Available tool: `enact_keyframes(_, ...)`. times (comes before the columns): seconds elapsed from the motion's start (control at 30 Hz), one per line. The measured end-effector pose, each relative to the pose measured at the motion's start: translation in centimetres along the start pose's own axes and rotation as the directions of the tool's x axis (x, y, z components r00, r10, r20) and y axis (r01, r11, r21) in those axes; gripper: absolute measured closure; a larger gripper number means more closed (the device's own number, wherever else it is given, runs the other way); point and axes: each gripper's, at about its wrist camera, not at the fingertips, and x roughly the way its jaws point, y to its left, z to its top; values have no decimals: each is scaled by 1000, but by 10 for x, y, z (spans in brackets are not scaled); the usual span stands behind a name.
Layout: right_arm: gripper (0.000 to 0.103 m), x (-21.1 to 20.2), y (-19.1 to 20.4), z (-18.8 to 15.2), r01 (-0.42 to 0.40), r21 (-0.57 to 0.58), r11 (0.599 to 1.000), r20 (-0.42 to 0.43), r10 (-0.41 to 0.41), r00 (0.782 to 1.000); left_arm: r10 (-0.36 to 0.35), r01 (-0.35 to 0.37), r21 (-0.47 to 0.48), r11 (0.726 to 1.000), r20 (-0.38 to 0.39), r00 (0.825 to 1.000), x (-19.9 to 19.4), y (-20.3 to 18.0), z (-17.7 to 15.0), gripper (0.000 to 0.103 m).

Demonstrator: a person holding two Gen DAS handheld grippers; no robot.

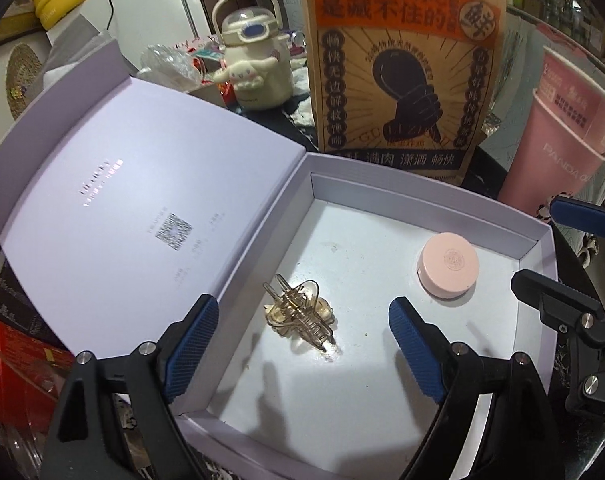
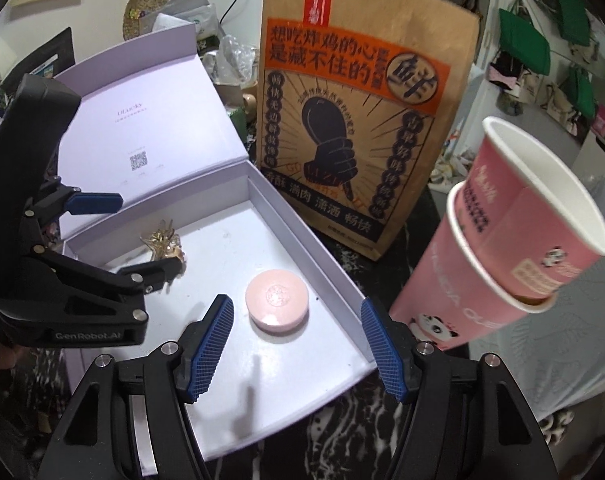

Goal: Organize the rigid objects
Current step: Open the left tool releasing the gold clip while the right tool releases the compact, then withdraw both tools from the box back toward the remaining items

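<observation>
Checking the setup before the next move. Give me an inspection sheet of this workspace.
Surface: dark, white-veined tabletop, mostly covered.
Job's things: open pale box, lid folded back; gold hair clip and round pink compact lie apart on the box floor.
Clutter: brown paper bag upright behind the box; two nested pink cups to its right; cream character bottle; crumpled plastic.
Grippers: left gripper open above the clip, nothing held; right gripper open above the compact, nothing held.
Cables: a dark cord along the white surface behind.
Surroundings: green bags hanging at right; a woven hat.
</observation>
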Motion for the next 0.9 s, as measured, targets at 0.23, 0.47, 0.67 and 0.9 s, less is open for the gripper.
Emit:
enact_keyframes(0.23, 36, -24, 12, -2, 17, -7, 1000, 45, -17, 999, 22, -21, -24, 999, 56, 998, -17, 10, 6, 15)
enact_keyframes(0.47, 35, -58, 25, -2, 13, -18, 1000, 94, -12, 996, 47, -42, -51, 998, 110, 993, -50, 20, 0, 15)
enact_keyframes(0.67, 33, -82, 38, -4, 12, -23, 1000, 134, -9, 991, 82, -74, -56, 996, 159, 984, -76, 26, -4, 15)
enact_keyframes(0.9, 30, -110, 51, -11, 20, -50, 999, 174, -11, 985, 106, -100, -36, 994, 222, 969, -115, 24, -19, 15)
